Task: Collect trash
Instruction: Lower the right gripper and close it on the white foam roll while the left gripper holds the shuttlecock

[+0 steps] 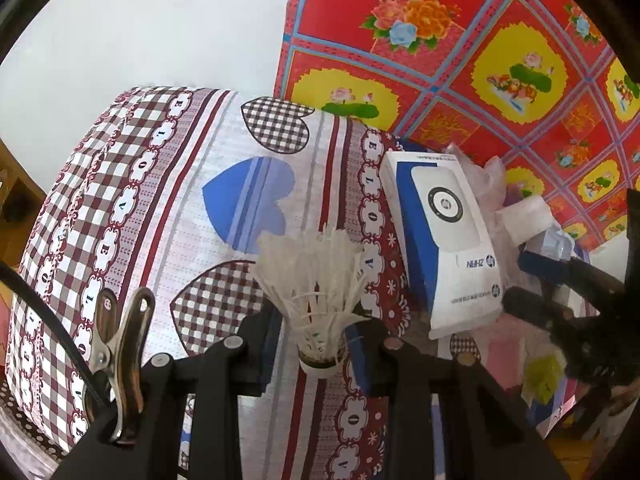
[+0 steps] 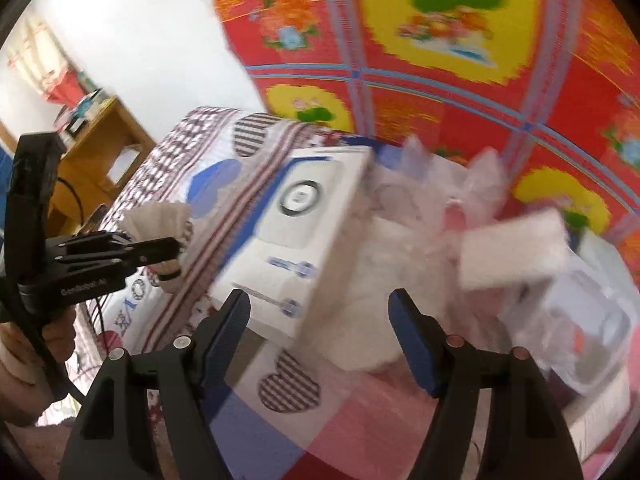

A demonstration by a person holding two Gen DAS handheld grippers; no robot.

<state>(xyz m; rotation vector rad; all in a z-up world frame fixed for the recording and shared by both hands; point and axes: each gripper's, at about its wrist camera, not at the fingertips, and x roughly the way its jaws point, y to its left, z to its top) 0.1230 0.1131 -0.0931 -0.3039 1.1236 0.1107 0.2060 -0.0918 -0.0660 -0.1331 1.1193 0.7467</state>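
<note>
L gripper (image 1: 316, 344) is gripping a shuttlecock (image 1: 316, 280) by its cork end, feathers pointing away, over the bed (image 1: 192, 200). R gripper (image 2: 320, 320) is standing wide w/ nothing between, hovering by the box (image 2: 304, 232) & blurred plastic wrap (image 2: 432, 216).

We see a white shuttlecock (image 1: 316, 280) with a dark band at its cork. The tablecloth (image 1: 192, 184) under it is white with maroon gingham hearts, one blue heart and maroon stripes. The box (image 1: 444, 236) is white and blue. Behind hangs a red cloth (image 1: 460, 40) with yellow medallions, flowers and blue grid lines. The pads (image 2: 412, 340) are blue on black arms.
</note>
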